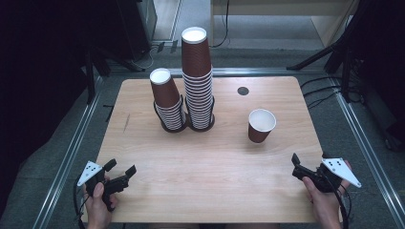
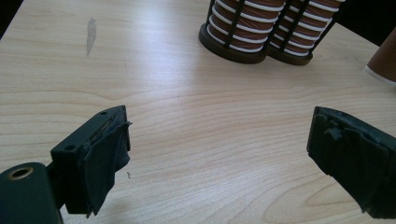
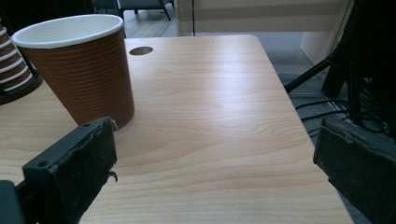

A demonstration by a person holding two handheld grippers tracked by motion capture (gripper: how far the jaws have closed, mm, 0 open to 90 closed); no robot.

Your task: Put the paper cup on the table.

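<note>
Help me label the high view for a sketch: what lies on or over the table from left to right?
Left tool → short cup stack → tall cup stack → single cup → right tool.

Pale wood-grain tabletop with soft sheen, ribbed brown paper cup with smooth white lining, matt black plastic tongs with rough, frayed pads.

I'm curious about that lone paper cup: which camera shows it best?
The right gripper view: the single cup stands close, upright and whole. The high view shows it small on the table; the left gripper view catches just its edge.
</note>
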